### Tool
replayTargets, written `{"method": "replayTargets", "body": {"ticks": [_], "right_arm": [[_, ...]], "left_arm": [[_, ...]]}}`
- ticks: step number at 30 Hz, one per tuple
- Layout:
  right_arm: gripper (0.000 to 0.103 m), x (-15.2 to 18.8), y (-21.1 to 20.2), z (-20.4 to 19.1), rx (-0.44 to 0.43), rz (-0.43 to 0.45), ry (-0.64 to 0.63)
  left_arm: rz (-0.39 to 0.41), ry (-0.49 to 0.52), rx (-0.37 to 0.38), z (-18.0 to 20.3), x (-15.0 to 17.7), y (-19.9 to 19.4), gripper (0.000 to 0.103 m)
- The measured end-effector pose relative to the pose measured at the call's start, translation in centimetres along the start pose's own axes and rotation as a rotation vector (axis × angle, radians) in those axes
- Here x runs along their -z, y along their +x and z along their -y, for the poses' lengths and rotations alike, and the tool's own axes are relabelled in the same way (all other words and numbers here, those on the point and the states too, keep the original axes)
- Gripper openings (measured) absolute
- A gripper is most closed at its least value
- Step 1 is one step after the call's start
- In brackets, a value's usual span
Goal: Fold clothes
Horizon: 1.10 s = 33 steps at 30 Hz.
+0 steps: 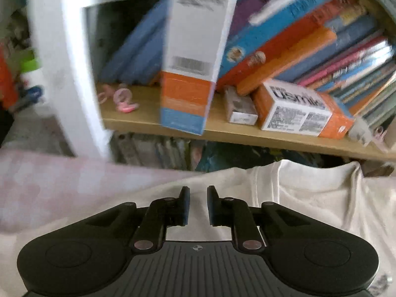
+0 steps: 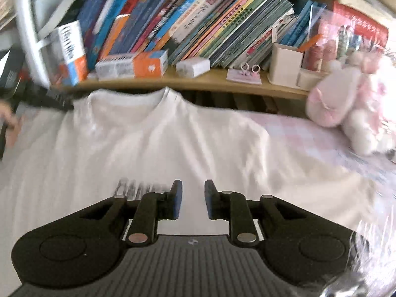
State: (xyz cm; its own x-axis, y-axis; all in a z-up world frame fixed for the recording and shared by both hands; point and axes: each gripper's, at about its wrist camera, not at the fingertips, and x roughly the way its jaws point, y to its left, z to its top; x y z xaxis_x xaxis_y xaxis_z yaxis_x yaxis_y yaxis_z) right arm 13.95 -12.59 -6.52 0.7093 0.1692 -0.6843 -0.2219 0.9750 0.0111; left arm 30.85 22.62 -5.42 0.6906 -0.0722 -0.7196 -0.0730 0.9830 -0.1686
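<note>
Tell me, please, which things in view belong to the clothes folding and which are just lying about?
Part of the job:
- white T-shirt, spread flat on the pink checked bedding
- left hand-held gripper and right hand-held gripper, both with nothing between the jaws

Just lying about:
- books on the wooden shelf
- orange and white boxes
- pink plush toy
- pink hair clips

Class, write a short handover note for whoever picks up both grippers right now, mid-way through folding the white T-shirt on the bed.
Left gripper: jaws a little apart, nothing between them, over the shirt near its collar.
Right gripper: jaws a little apart, empty, above the chest print.
White cotton T-shirt: lies spread front-up on the pink checked bedsheet, collar towards the wooden bookshelf. Pink-and-white plush toy sits beside its right shoulder.
Done: shirt laid out.
Left: no fold visible yet; all folding remains.
</note>
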Motion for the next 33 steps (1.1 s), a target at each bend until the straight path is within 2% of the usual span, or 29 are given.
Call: {"method": "replayTargets", "body": {"ticks": [3, 6, 9, 11, 16, 17, 21, 25, 28, 30, 31, 32, 33], "right_arm": [[0.028, 2.3, -3.5, -0.5, 0.016, -0.012, -0.021], [0.031, 4.6, -6.7, -0.1, 0.024, -0.054, 0.018], [0.036, 7.0, -9.5, 0.4, 0.039, -0.107, 0.059], [0.037, 8.6, -11.2, 0.5, 0.065, -0.139, 0.065], [0.043, 12.8, -14.6, 0.4, 0.118, -0.218, 0.053], [0.043, 13.5, -15.1, 0.4, 0.129, -0.23, 0.048], [0.045, 15.6, -16.5, 0.5, 0.155, -0.258, 0.041], [0.045, 16.6, -16.8, 1.2, 0.19, -0.278, 0.077], [0.036, 17.1, -17.2, 1.8, 0.161, -0.277, 0.14], [0.017, 17.2, -17.4, 1.9, 0.12, -0.276, 0.185], [0.016, 17.3, -17.6, 1.8, 0.111, -0.276, 0.183], [0.01, 17.3, -17.7, 1.6, 0.103, -0.277, 0.179], [0.003, 17.3, -17.7, 1.5, 0.088, -0.278, 0.168]], "left_arm": [[0.053, 0.019, 0.055, -1.3, 2.8, -5.2, 0.024], [0.033, 0.083, 0.064, -2.5, 7.0, -10.1, 0.03], [-0.002, 0.164, 0.002, -3.4, 12.0, -14.8, 0.035], [-0.032, 0.19, -0.053, -4.0, 15.0, -17.7, 0.045], [-0.084, 0.158, -0.131, -5.3, 20.8, -23.5, 0.068], [-0.09, 0.151, -0.144, -5.5, 21.8, -24.5, 0.071], [-0.129, 0.145, -0.168, -5.9, 24.4, -25.7, 0.071], [-0.16, 0.135, -0.17, -5.9, 25.3, -25.2, 0.07], [-0.152, 0.083, -0.141, -6.2, 25.3, -25.1, 0.063], [-0.14, 0.071, -0.132, -6.1, 25.3, -25.1, 0.05], [-0.14, 0.078, -0.127, -6.0, 25.3, -25.2, 0.036], [-0.14, 0.086, -0.122, -5.9, 25.3, -25.2, 0.022], [-0.145, 0.09, -0.11, -5.8, 25.2, -25.3, 0.015]]}}
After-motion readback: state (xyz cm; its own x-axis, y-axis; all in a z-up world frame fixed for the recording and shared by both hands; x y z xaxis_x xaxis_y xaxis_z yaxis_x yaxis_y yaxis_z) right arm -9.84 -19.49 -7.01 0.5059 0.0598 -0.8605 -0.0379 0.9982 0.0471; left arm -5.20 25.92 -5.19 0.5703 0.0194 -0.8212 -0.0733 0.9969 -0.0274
